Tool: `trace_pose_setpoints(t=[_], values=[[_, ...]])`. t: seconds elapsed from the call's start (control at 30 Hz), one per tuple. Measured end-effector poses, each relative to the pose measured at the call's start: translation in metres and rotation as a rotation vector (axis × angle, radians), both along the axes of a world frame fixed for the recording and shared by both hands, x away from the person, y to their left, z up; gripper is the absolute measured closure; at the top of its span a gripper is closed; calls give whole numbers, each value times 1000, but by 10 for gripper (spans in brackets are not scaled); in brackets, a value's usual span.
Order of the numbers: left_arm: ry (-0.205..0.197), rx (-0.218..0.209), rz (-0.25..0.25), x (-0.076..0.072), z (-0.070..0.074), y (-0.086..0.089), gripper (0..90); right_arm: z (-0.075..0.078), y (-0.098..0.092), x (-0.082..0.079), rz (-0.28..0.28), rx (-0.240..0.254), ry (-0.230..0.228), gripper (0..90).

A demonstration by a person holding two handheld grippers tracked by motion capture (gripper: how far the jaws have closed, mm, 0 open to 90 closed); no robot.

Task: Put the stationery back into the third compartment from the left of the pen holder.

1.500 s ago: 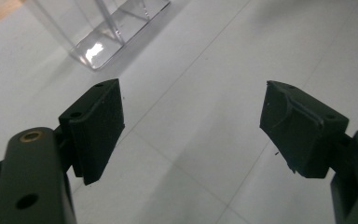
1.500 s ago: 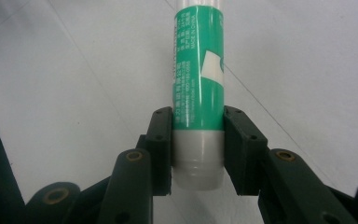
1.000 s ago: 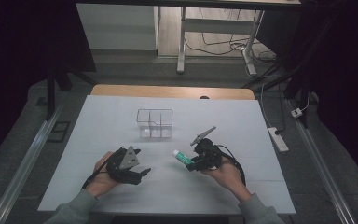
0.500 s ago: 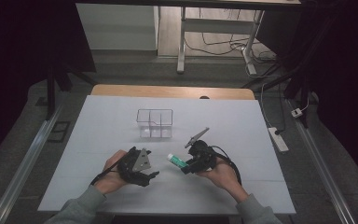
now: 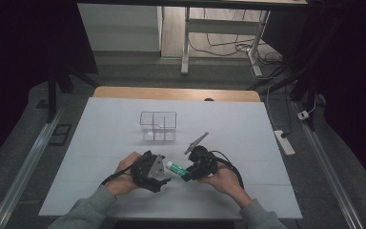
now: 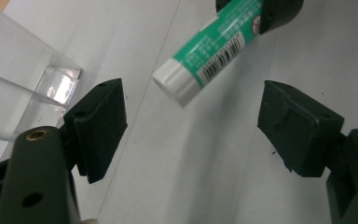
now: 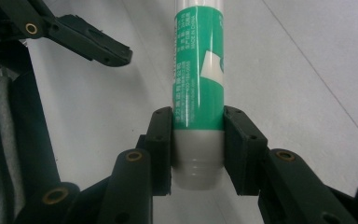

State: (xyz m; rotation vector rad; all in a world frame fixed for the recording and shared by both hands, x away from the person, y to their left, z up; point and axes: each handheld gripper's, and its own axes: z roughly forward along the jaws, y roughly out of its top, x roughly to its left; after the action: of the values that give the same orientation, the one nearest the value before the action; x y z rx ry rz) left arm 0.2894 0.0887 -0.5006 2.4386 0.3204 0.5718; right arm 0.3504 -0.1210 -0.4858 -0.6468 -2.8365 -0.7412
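A green glue stick (image 5: 175, 168) with white ends hangs just above the white table, between the two hands. My right gripper (image 5: 189, 172) is shut on it: in the right gripper view the pads clamp the stick (image 7: 198, 70) near its pale lower end. My left gripper (image 5: 166, 175) stands open just left of the stick. In the left gripper view the white cap end (image 6: 175, 84) pointing toward the gap between its spread fingers (image 6: 100, 126), short of the pads. A clear divided box (image 5: 158, 126) stands behind both hands.
The box's corner (image 6: 9, 84) lies close to the left gripper's left finger. A power strip (image 5: 284, 142) lies off the table's right side. The white table (image 5: 100, 143) has bare room to the left and right of the hands.
My left hand has slid right across the table toward the glue stick, closing the gap to the right gripper. The right hand and the stick have barely moved.
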Motion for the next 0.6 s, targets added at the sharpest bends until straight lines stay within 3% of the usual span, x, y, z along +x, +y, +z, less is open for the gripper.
trace_pose_setpoints(t=[0.3, 0.43, 0.5, 0.6], values=[[-13, 31, -53, 0, -2, -9, 283, 1, 9, -1, 33, -2, 13, 647], [-36, 66, -81, -1, -5, -13, 333, 0, 11, -1, 50, -8, 21, 646], [-48, 113, -111, -1, -5, -15, 353, 0, 12, -1, 55, -10, 33, 647], [-59, 141, -151, -4, -5, -19, 378, -2, 14, -1, 61, -15, 46, 646]])
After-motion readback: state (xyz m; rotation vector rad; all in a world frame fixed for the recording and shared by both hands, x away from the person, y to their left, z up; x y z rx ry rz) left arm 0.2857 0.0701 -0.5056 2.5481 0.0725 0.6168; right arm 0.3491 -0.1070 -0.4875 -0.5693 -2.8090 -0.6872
